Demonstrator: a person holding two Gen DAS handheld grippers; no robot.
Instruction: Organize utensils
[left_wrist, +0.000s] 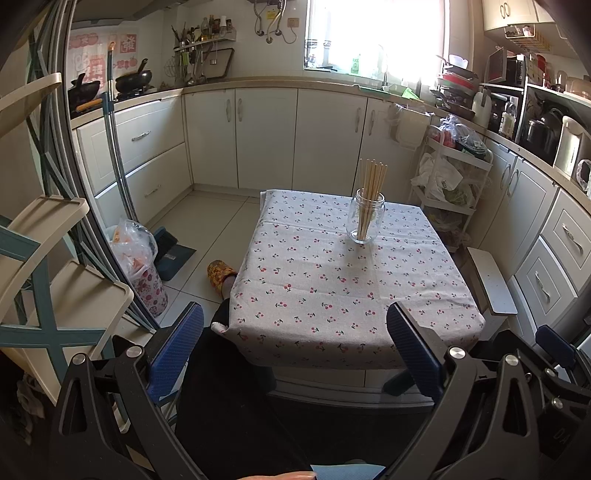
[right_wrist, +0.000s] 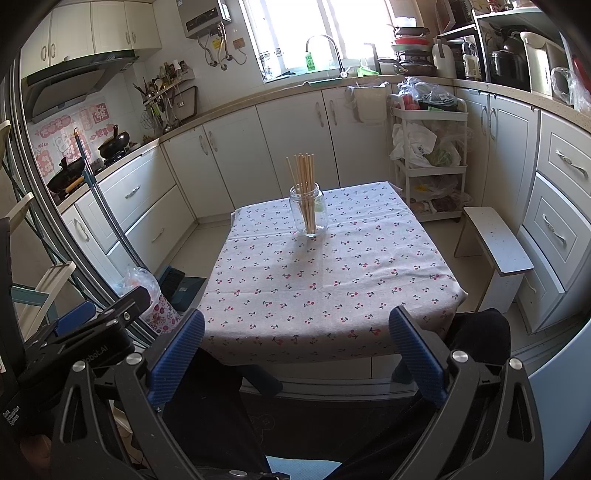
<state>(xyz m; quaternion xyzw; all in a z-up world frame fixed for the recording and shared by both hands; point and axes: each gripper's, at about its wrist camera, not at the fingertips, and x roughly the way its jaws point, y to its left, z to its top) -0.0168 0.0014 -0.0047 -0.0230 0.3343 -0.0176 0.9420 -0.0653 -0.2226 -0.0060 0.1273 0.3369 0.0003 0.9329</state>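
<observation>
Wooden chopsticks (left_wrist: 371, 192) upright in glass jar (left_wrist: 365, 221)

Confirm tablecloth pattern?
Pale tablecloth printed with small red cherries; clearest in the right wrist view.

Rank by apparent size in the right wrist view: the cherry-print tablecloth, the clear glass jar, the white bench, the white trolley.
1. Cherry-print tablecloth
2. White trolley and white bench: they look alike; the bench is nearer, so unsure.
3. Clear glass jar

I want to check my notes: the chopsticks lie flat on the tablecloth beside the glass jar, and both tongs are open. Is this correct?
Not quite. The chopsticks stand upright inside the glass jar, as the right wrist view shows. Both the left tongs and right tongs are open.
</observation>
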